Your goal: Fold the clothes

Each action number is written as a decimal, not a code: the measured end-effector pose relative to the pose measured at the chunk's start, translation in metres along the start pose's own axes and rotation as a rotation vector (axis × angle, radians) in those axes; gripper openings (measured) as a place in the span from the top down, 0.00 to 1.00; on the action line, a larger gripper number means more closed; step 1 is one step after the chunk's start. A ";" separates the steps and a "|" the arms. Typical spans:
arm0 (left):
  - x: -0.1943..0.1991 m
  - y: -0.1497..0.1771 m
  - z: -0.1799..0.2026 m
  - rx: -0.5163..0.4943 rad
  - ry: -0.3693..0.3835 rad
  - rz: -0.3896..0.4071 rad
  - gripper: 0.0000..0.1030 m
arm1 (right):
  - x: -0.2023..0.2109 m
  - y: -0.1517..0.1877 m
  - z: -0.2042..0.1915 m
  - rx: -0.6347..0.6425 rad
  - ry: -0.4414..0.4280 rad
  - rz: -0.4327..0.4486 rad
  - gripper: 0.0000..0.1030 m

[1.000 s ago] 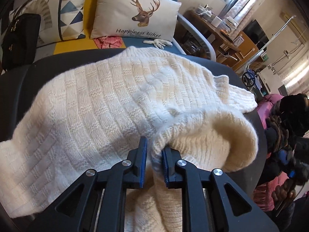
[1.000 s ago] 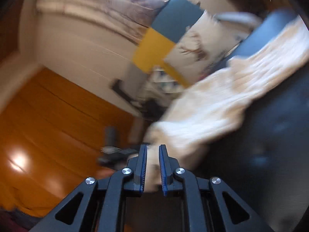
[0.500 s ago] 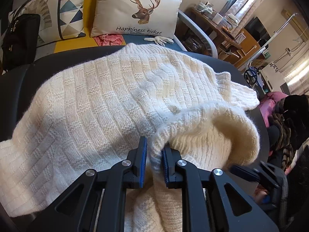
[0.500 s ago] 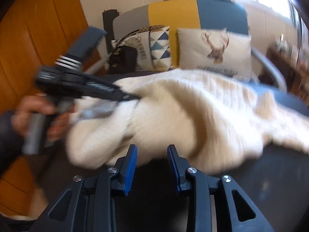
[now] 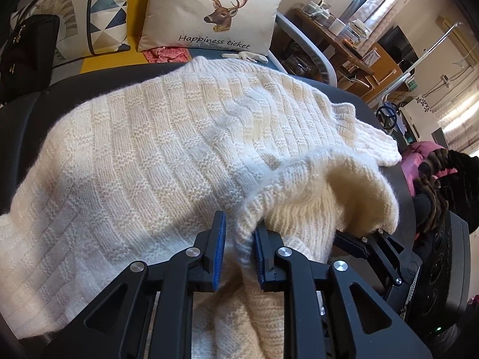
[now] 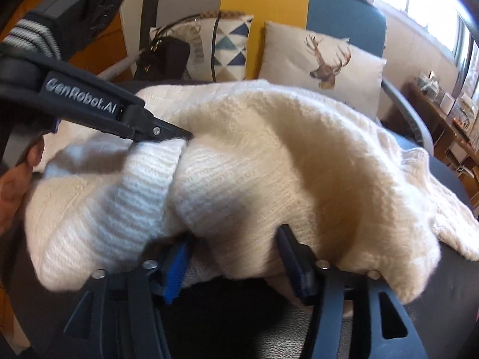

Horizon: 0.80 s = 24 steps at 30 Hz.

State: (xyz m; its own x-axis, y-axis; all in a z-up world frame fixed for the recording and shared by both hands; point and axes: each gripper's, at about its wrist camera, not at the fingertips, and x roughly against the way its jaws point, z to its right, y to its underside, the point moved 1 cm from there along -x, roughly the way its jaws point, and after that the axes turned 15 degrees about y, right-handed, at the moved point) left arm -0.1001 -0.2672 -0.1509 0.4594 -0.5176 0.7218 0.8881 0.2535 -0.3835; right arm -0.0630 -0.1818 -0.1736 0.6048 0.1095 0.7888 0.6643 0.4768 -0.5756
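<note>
Two grippers work on one cream sweater (image 5: 167, 149), which lies spread over a dark padded surface (image 6: 299, 329) in front of a sofa.

On the left side, the left gripper (image 5: 238, 233) has a raised fold of the knit between its blue pads, and its jaws are opening a little at this moment. The right pad touches the fold, but on the other side I see a small gap, so the pinch looks loose. I judge that this fold is held up so that the layer can be carried over the body of the sweater. The person's hand (image 6: 12, 185) holds the handle of this tool at the left edge of the right wrist view.

More to the right, the right gripper (image 6: 236, 257) stands with its fingers spread wide, still opening, around the thick rolled edge of the wool, without pressing on it. It seems placed there to take a second hold.

The sweater is thick, soft and fuzzy, with a pattern of small knitted blocks. Behind it, a deer pillow (image 5: 209, 15) of smooth cloth leans on the sofa.
</note>
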 end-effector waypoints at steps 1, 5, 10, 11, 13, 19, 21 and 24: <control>0.000 0.000 0.000 0.001 -0.001 0.001 0.81 | -0.001 -0.002 -0.001 0.003 0.003 -0.011 0.37; 0.001 0.001 0.002 0.006 -0.004 0.003 0.80 | 0.002 -0.005 -0.006 0.070 0.081 -0.036 0.66; 0.005 0.001 0.007 -0.002 -0.008 0.002 0.80 | 0.013 -0.004 0.008 0.027 0.058 -0.022 0.93; 0.006 0.000 0.008 -0.004 -0.008 0.002 0.80 | 0.016 -0.004 0.013 0.004 0.032 -0.025 0.94; 0.011 -0.001 0.010 -0.012 -0.004 0.007 0.80 | 0.025 -0.008 0.027 -0.058 -0.061 -0.037 0.94; 0.028 -0.008 0.020 -0.043 0.030 0.022 0.74 | 0.077 -0.020 0.069 -0.147 -0.292 -0.021 0.97; 0.034 -0.009 0.025 -0.064 0.043 0.027 0.71 | 0.100 -0.027 0.079 -0.142 -0.349 -0.010 0.97; 0.037 -0.009 0.034 -0.088 0.060 0.027 0.66 | 0.133 -0.039 0.090 -0.107 -0.387 0.014 0.97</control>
State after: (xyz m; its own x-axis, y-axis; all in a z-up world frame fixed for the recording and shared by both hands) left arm -0.0903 -0.2613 -0.1013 0.4792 -0.5599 0.6759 0.8694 0.1971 -0.4531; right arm -0.0484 -0.1076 -0.0268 0.4180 0.4455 0.7917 0.7115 0.3813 -0.5902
